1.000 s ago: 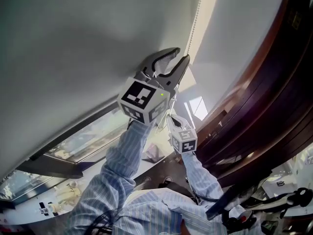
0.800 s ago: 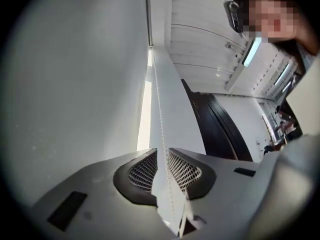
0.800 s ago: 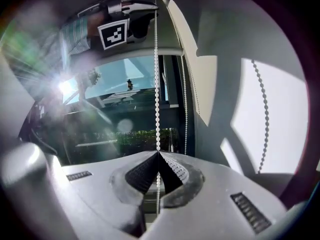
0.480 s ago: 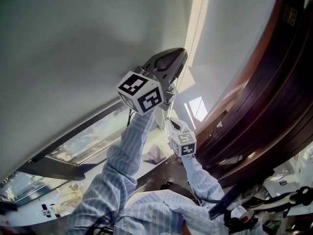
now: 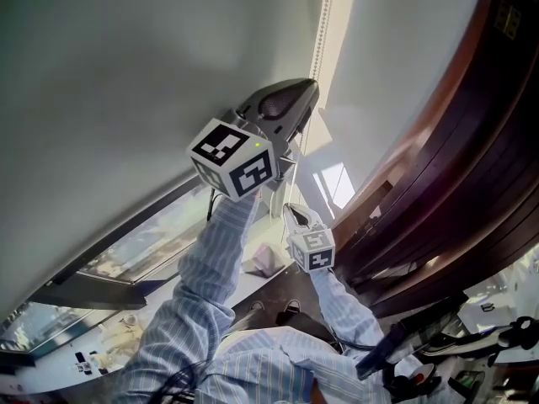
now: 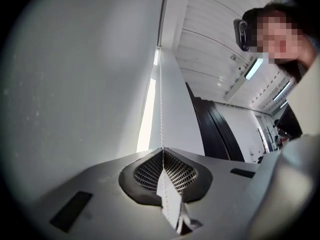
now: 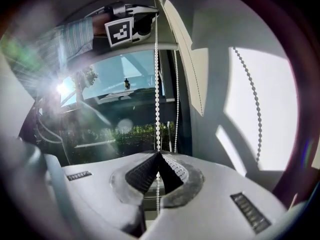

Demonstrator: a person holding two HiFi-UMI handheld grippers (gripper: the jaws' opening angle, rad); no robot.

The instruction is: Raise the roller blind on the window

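The pale grey roller blind (image 5: 126, 74) covers the upper window. Its white bead chain (image 5: 319, 32) hangs along the blind's right edge. My left gripper (image 5: 308, 87) is raised high and has just closed its jaws; in the left gripper view it (image 6: 162, 151) is shut on the chain (image 6: 161, 104), which runs straight up from the pads. Lower down, my right gripper (image 5: 291, 211) grips the same chain; in the right gripper view it (image 7: 158, 155) is shut on the beaded strand (image 7: 157, 84), with the left gripper's marker cube (image 7: 120, 31) above.
A second strand of the chain (image 7: 176, 99) hangs just right of the gripped one. Uncovered window glass (image 5: 160, 230) shows below the blind. Dark wooden panelling (image 5: 438, 183) curves along the right, and a sunlit white wall (image 7: 250, 109) stands beside the window.
The left gripper's jaws stood open around the chain a second ago and are now shut on it; its wrist has rolled. The right gripper has kept its grip and place.
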